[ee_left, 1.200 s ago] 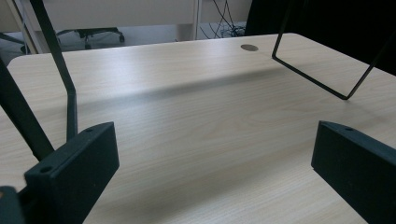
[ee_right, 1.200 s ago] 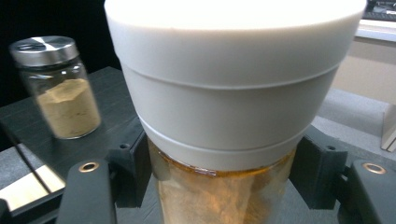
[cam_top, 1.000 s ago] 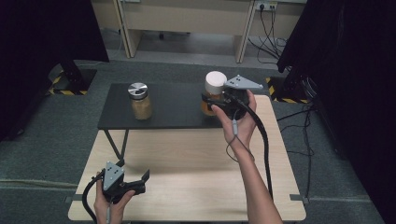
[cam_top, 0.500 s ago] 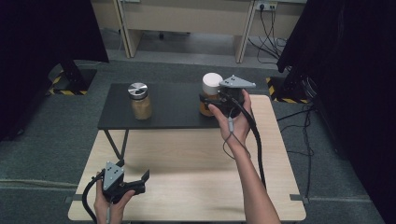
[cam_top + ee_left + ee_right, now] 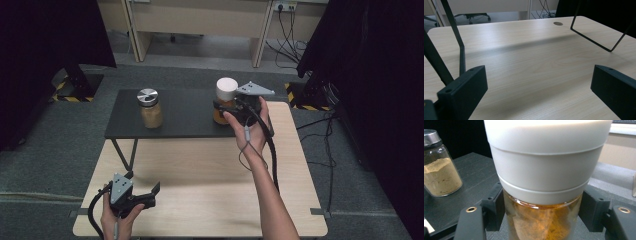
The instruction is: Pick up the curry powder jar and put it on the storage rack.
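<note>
Jar with the white lid (image 5: 226, 102) stands on the dark raised shelf (image 5: 185, 117) at its right part, over the far side of the pale wooden surface (image 5: 200, 180). It is glass below the lid and holds an orange-brown powder, seen close in the right gripper view (image 5: 544, 195). The right hand-held gripper (image 5: 226, 107) reaches it from the person's side, and its two black jaws press against the glass on either side just under the white lid, so the jar is gripped between them; the right hand (image 5: 250, 125) wraps the body of this hand-held gripper. Well apart to the left on the same shelf stands a second jar with a metal lid (image 5: 150, 107), filled with a lighter tan powder (image 5: 440, 173). The left hand-held gripper (image 5: 142, 187) lies low at the near left corner of the surface, held in the left hand (image 5: 122, 217); its jaws stand wide apart with nothing between them, bare wood showing past them in the left gripper view (image 5: 536, 82).
</note>
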Demonstrator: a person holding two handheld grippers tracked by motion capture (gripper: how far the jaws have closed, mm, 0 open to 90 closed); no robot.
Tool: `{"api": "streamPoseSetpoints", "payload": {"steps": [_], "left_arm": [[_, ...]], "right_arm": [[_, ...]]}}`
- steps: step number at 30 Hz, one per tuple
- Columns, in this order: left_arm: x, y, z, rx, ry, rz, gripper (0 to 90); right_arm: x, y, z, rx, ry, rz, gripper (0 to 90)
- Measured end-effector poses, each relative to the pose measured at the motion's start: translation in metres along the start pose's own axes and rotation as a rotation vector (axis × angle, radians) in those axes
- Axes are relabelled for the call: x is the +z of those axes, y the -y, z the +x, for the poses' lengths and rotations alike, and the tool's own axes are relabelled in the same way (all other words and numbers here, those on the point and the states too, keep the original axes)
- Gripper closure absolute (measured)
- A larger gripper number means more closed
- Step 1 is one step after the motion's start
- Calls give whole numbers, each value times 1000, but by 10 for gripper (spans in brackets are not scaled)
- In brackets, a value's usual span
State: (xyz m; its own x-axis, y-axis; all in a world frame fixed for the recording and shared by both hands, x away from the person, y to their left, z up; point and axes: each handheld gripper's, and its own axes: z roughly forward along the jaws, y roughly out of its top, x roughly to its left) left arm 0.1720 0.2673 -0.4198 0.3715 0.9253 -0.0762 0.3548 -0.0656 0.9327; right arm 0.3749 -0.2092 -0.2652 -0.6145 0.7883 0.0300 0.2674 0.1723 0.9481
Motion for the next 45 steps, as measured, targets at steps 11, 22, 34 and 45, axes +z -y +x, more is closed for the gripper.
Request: {"api": "streamPoseSetpoints", "payload": {"steps": [11,22,34,45], "left_arm": [[-1,-1,0,4,1,0,0],[-3,-2,1,3,1,-4,0],[-3,-2,0,3,5,-7,0],[-4,-2,-2,7,9,-13,0]], "right_arm": [[0,4,0,1,1,-15,322],[-1,15,4,-1,27,-67,221],[-10,30,8,-13,42,-130,112],[-30,39,8,11,39,-137,84]]}}
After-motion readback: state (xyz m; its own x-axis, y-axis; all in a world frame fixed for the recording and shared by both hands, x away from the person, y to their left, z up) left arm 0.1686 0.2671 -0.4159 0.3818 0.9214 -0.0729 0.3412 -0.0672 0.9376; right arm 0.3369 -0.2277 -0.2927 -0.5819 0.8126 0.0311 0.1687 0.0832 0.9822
